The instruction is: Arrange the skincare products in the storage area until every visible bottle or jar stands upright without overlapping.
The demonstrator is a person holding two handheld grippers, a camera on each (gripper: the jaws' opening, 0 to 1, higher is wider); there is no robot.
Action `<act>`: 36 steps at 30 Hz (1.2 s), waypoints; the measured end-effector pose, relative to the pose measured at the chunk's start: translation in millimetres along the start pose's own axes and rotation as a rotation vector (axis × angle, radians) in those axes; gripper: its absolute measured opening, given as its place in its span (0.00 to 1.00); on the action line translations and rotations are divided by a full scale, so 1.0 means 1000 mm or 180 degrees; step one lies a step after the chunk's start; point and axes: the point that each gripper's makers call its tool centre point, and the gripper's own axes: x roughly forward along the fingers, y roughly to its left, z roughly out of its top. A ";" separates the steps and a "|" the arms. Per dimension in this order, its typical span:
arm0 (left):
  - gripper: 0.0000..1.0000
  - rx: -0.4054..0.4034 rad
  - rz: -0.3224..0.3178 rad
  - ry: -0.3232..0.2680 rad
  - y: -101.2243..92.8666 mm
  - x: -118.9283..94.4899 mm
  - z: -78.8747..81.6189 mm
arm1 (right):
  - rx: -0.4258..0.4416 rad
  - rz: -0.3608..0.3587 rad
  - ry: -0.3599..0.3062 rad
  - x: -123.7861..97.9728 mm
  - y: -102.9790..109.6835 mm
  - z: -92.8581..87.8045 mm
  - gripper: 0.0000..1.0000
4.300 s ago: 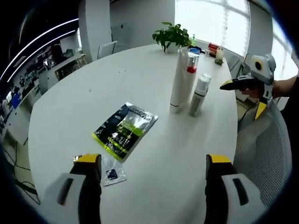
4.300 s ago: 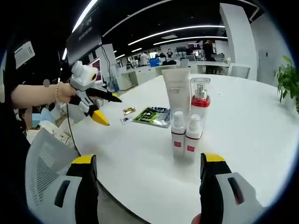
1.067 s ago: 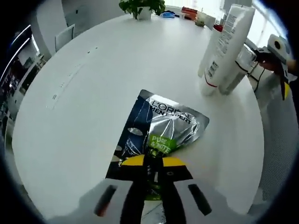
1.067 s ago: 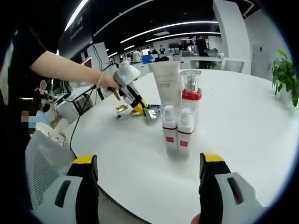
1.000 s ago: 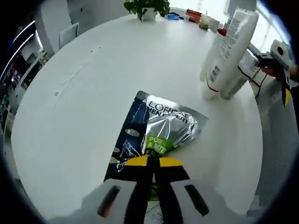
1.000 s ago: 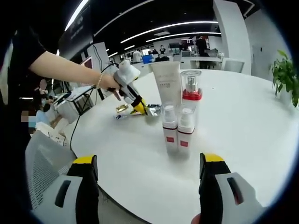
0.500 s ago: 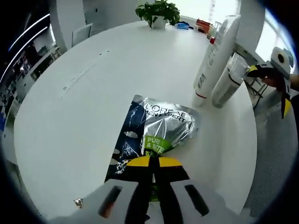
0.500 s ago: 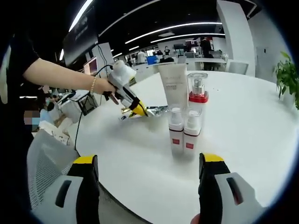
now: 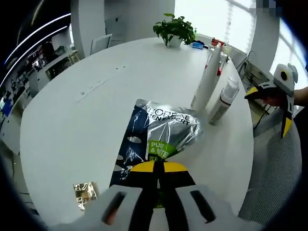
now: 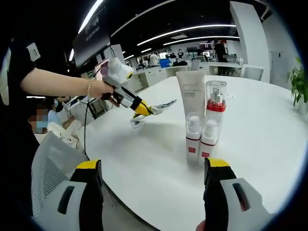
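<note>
The left gripper (image 9: pixel 159 169), jaws closed on the near edge of the sachet (image 9: pixel 156 137), holds it lifted with its long axis running away toward the upright bottles (image 10: pixel 202 127), while the right gripper (image 10: pixel 150 185) waits open nearer them.

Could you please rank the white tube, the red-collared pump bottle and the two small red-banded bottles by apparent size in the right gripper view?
1. white tube
2. red-collared pump bottle
3. two small red-banded bottles, which look alike.

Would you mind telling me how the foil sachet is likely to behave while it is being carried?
Probably floppy: the foil sachet looks thin and crinkled, pinched at one edge by the left hand-held gripper. Likely light, since it juts out sideways with little sag. Its glossy film may slip.
</note>
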 end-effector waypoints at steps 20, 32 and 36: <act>0.00 -0.0521 0.0183 -0.0490 -0.031 -0.049 0.001 | -0.0055 0.0238 -0.0246 0.001 0.026 0.029 0.83; 0.00 -0.0494 0.0199 -0.0843 -0.058 -0.077 0.018 | 0.0471 0.0439 -0.0721 0.009 0.040 0.071 0.73; 0.00 -0.0538 0.0228 -0.0984 -0.072 -0.090 0.028 | 0.0569 0.0490 -0.0782 0.013 0.043 0.079 0.72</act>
